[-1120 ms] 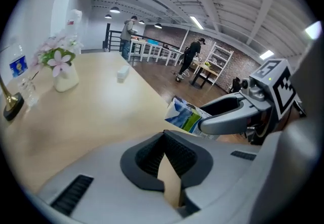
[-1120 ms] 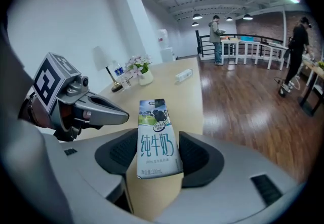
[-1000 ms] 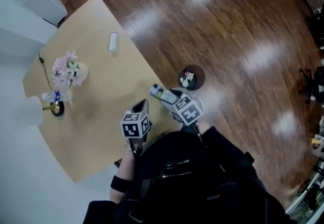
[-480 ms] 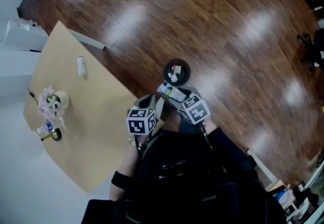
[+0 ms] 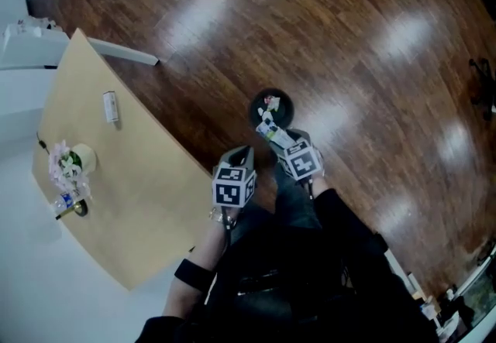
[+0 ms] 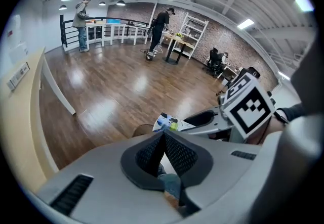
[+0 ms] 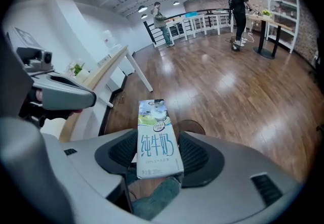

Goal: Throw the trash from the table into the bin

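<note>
The right tongs [image 7: 157, 153] are gripping a tall white-and-blue cardboard milk carton [image 7: 156, 139], with both ribbed pads pressing on its opposite side walls near the base end. The left tongs [image 6: 163, 136] are sitting closed with nothing between them, hanging just beside the right pair and off the edge of the pale wooden counter [image 5: 139, 179].

In the head view the milk carton [image 5: 267, 129] is hanging clear of the counter, over the floor and just short of the small round dark bin [image 5: 270, 108], which is already holding some pale scraps.

The carton is probably light and empty. Its thin card walls are likely to dent under a hard squeeze, and its coated skin is looking smooth enough to slip. Clamping across the two flat sides, as here, is the sound hold, since the broad faces are giving the pads a good seat.

Its long axis is running along the line of the tongs, with the printed face turned up toward the camera. The top end is projecting beyond the tips and slanting down toward the bin [image 7: 192, 127].

A small white cylindrical container [image 5: 110, 106] is lying on the counter, well apart from both tongs.
</note>
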### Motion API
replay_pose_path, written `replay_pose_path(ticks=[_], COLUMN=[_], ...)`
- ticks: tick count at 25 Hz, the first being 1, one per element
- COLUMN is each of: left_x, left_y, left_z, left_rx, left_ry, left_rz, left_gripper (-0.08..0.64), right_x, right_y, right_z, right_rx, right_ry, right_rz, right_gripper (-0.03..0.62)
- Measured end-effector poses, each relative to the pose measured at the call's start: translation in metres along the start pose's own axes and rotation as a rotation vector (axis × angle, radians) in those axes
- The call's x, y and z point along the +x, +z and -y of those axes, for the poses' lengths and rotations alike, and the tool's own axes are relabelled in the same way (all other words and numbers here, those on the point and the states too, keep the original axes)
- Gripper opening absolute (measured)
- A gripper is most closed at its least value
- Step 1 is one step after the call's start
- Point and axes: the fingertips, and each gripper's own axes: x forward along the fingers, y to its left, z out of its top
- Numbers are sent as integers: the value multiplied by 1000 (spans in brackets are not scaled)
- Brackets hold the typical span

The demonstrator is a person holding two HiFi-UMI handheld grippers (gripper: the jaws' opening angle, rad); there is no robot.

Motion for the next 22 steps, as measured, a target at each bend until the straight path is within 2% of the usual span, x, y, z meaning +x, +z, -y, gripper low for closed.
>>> replay_pose_path(ticks=[7, 11, 20, 21, 22], left_x=[71, 95, 113, 114, 115], left_y=[-7, -17, -34, -35, -36], left_z=[-5, -9, -23, -23, -23], left_rx=[-60, -48, -97, -97, -98], left_ry=[-9, -15, -7, -7, -7], left_rz=[-38, -75, -98, -99, -100], left_gripper=[1, 2, 2, 2, 2], right_x=[108, 160, 219, 221, 224], right_y=[-26, -41, -48, -49, -49], right_z=[59, 82, 111, 113, 113], right_rx=[12, 16, -6, -9, -8], right_ry=[-35, -44, -92, -91, -87], right_rz=[-88, -136, -176, -179, -182], right_gripper=[267, 267, 275, 281, 316])
